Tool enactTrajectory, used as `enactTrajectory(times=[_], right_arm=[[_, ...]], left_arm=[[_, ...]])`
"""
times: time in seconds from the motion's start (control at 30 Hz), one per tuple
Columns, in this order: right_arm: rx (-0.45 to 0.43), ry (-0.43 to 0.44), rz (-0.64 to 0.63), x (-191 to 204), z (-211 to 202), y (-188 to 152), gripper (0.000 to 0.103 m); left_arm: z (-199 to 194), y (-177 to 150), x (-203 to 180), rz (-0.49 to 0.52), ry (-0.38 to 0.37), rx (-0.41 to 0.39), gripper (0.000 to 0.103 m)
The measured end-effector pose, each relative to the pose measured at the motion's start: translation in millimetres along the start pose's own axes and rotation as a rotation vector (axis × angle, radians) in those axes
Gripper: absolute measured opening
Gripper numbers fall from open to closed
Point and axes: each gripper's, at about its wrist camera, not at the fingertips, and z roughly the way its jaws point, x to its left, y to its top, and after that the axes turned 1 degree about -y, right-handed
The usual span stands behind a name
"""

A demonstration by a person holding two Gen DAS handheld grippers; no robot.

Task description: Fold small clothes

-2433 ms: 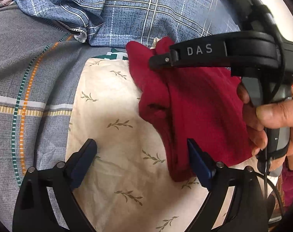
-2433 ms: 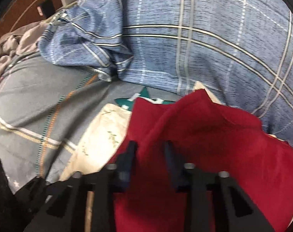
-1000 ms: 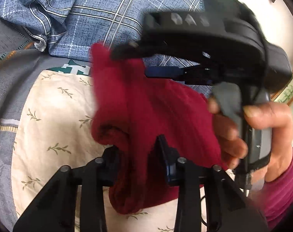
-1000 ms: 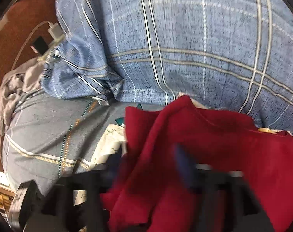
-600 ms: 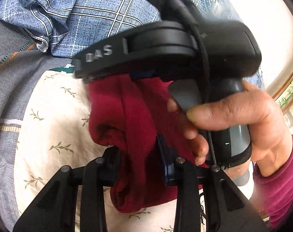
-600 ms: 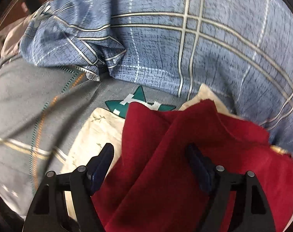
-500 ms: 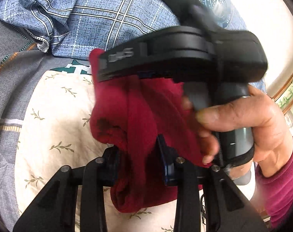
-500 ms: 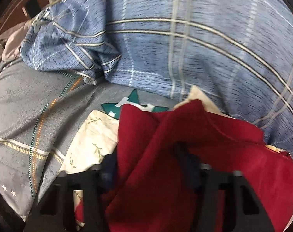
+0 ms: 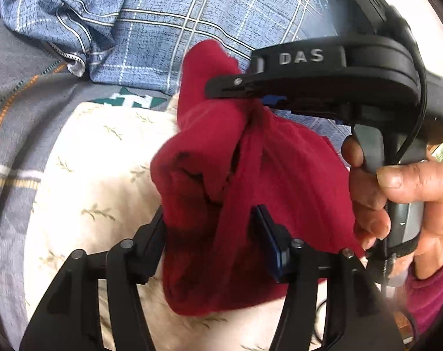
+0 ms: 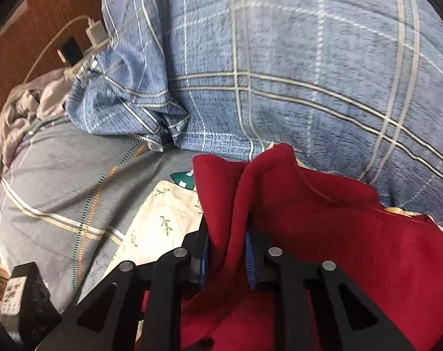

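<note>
A small dark red garment (image 9: pixel 294 181) is bunched and lifted above a cream leaf-print cloth (image 9: pixel 98 175) on the bed. My left gripper (image 9: pixel 209 228) is shut on a thick fold at the garment's near edge. My right gripper (image 10: pixel 225 248) is shut on another fold of the red garment (image 10: pixel 353 234). In the left wrist view the right gripper (image 9: pixel 250 99) comes in from the right, held by a hand (image 9: pixel 396 199), pinching the garment's upper part.
A blue plaid quilt (image 10: pixel 279 73) is heaped behind the garment. A grey striped bedsheet (image 10: pixel 60 181) lies to the left. A white charger with cable (image 10: pixel 95 33) and a crumpled grey cloth (image 10: pixel 22 108) are at the far left by a wooden headboard.
My left gripper closed on the garment's near fold. My right gripper opened, shifted, and closed again on a fold. The garment is now lifted and bunched between both.
</note>
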Motion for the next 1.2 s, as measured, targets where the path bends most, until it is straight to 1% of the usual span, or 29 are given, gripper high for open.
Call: enactTrajectory(times=[0.03,0.07,0.13,0.2,0.27,0.33,0.4,0.53,0.57,0.63,0.67,0.7,0.8,0.87,0.9,0.93,0.97,1.03,1.1,1.13,1.17,1.2], right_arm=[[-0.005,0.012,0.012,-4,-5,-1,0.018],[-0.013,0.02,0.025,-8,-11,-2,0.018],[-0.032,0.032,0.042,-15,-22,-3,0.017],[-0.049,0.047,0.06,-20,-29,-5,0.017],[-0.071,0.056,0.08,-28,-43,-7,0.017],[-0.096,0.049,0.088,-34,-59,-8,0.016],[-0.117,0.046,0.096,-43,-76,-10,0.016],[-0.16,0.027,0.124,-73,-113,-17,0.016],[-0.168,0.02,0.133,-81,-120,-20,0.016],[-0.183,0.002,0.158,-102,-135,-28,0.016],[-0.188,-0.009,0.171,-112,-140,-33,0.016],[-0.191,-0.02,0.185,-122,-145,-38,0.016],[-0.202,-0.052,0.249,-163,-159,-58,0.016],[-0.205,-0.077,0.288,-188,-162,-69,0.015],[-0.205,-0.099,0.308,-200,-162,-75,0.012],[-0.203,-0.127,0.34,-215,-159,-81,0.005],[-0.2,-0.125,0.374,-227,-155,-86,0.005],[-0.18,-0.087,0.466,-254,-141,-98,0.005],[-0.151,-0.082,0.523,-265,-127,-108,0.005],[-0.152,-0.061,0.55,-266,-125,-115,0.011],[-0.157,-0.043,0.576,-269,-126,-119,0.011],[-0.167,-0.023,0.604,-271,-128,-124,0.014]], left_arm=[[-4,0,-6,0.01,-0.015,0.001,0.034],[-7,1,-12,0.033,-0.001,-0.001,0.019],[-15,2,-25,0.071,0.02,-0.02,0.015],[-21,2,-38,0.076,0.015,-0.025,0.012],[-25,5,-49,0.077,0.01,-0.028,0.011],[-27,10,-60,0.091,-0.009,-0.029,0.01],[-30,16,-79,0.129,-0.009,-0.032,0.01],[-29,19,-128,0.219,-0.04,-0.03,0.01],[-31,16,-137,0.238,-0.05,-0.026,0.01],[-25,15,-154,0.268,-0.063,-0.013,0.01],[-18,14,-168,0.289,-0.073,0.0,0.01],[-8,15,-173,0.3,-0.077,0.009,0.01],[11,7,-204,0.347,-0.093,0.039,0.01],[30,-1,-221,0.375,-0.103,0.071,0.01],[37,-2,-225,0.38,-0.101,0.083,0.01],[46,-6,-231,0.384,-0.096,0.101,0.01],[60,-10,-235,0.384,-0.094,0.128,0.01],[76,-15,-239,0.375,-0.09,0.151,0.01],[93,-20,-240,0.364,-0.083,0.18,0.011],[98,-22,-239,0.358,-0.085,0.192,0.011],[99,-24,-238,0.348,-0.098,0.198,0.016],[98,-24,-237,0.343,-0.116,0.202,0.026]])
